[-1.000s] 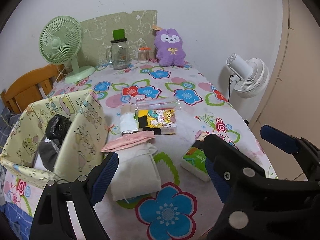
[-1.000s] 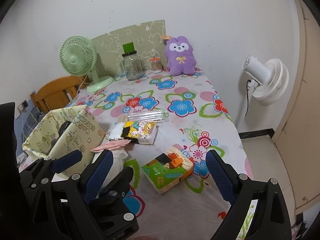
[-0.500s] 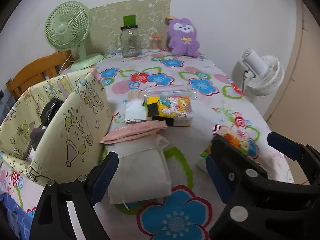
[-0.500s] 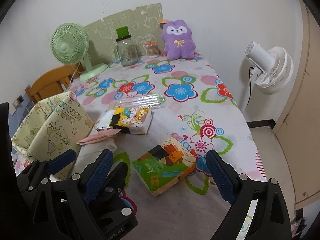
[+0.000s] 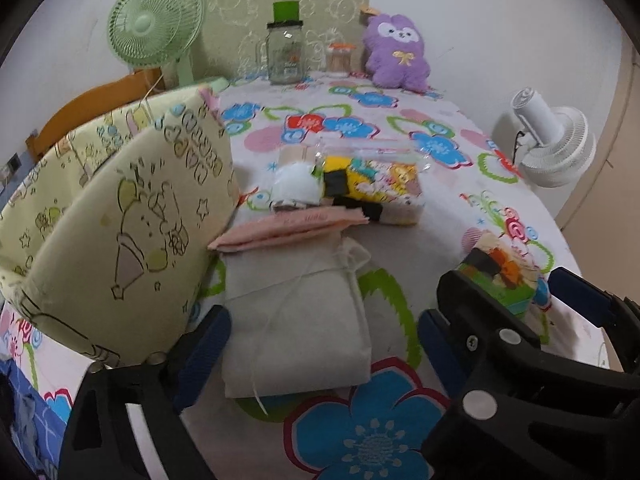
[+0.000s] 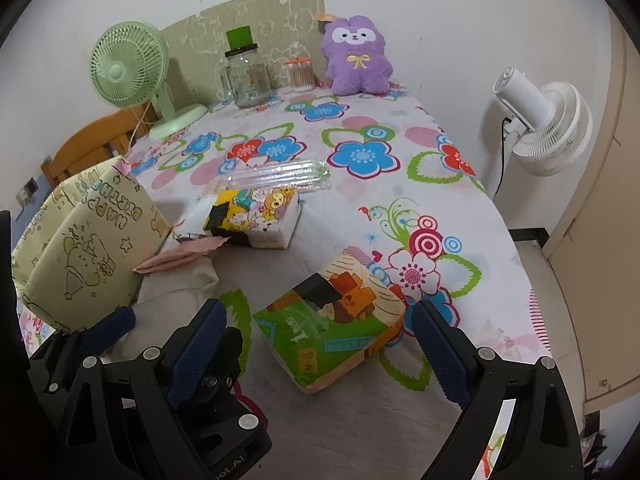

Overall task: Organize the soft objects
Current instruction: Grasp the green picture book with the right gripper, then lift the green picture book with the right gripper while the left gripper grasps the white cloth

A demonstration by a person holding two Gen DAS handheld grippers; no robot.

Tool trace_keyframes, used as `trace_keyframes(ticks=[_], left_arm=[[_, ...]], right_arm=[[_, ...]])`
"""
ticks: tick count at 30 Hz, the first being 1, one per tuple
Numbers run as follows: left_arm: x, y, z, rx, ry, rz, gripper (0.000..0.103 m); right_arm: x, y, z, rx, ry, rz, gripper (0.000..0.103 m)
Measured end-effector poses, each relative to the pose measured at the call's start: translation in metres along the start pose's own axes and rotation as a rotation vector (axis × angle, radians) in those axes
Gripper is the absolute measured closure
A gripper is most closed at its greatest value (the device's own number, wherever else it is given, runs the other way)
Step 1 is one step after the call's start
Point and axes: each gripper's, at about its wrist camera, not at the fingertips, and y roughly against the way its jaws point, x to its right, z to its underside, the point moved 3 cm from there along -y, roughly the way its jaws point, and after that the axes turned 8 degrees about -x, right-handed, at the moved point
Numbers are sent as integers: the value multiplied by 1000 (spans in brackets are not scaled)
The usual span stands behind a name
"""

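A folded beige cloth bag [image 5: 296, 320] lies on the flowered table between the open fingers of my left gripper [image 5: 320, 348]. A pink folded cloth [image 5: 288, 228] rests on its far end. A yellow cartoon tissue pack [image 5: 376, 192] and a white rolled item [image 5: 296, 184] lie behind. A green tissue pack [image 6: 332, 328] lies between the open fingers of my right gripper [image 6: 316, 340]; it also shows in the left wrist view [image 5: 504, 280]. A yellow fabric bin [image 5: 108, 216] stands at the left. Both grippers are empty.
A green desk fan [image 5: 156, 36], a glass jar [image 5: 286, 52], a small container [image 5: 339, 56] and a purple plush [image 5: 396, 54] stand at the back. A clear plastic packet [image 6: 280, 176] lies mid-table. A white fan [image 6: 548, 128] stands beyond the right edge. A wooden chair [image 6: 96, 144] is at the left.
Both grippers have lowered and moved forward over the table. The beige bag now sits between the left fingers, the green pack between the right fingers. The bin's inside is out of sight.
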Motion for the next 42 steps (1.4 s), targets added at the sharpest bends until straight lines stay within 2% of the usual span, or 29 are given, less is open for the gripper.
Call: trace_keyframes(ticks=[2, 13, 16, 19, 21, 24, 30, 42], left_arm=[[-3, -9, 1, -45, 22, 6, 1], [1, -11, 1, -31, -1, -22, 1], [5, -7, 2, -5, -36, -32, 5], [10, -3, 4, 10, -72, -19, 15], [12, -1, 4, 13, -96, -12, 19], [13, -1, 4, 11, -107, 9, 24], [13, 1, 4, 5, -123, 36, 30], [9, 14, 8, 24, -130, 40, 34]], right_arm=[[0, -5, 1, -12, 2, 7, 7], [-1, -19, 1, -49, -10, 8, 7], [-1, -24, 1, -63, -1, 29, 7], [1, -27, 3, -57, -8, 49, 8], [0, -26, 3, -51, -4, 35, 13], [0, -26, 4, -48, -9, 26, 14], [-2, -23, 6, -48, -14, 0, 16], [-7, -7, 11, -19, -5, 5, 16]])
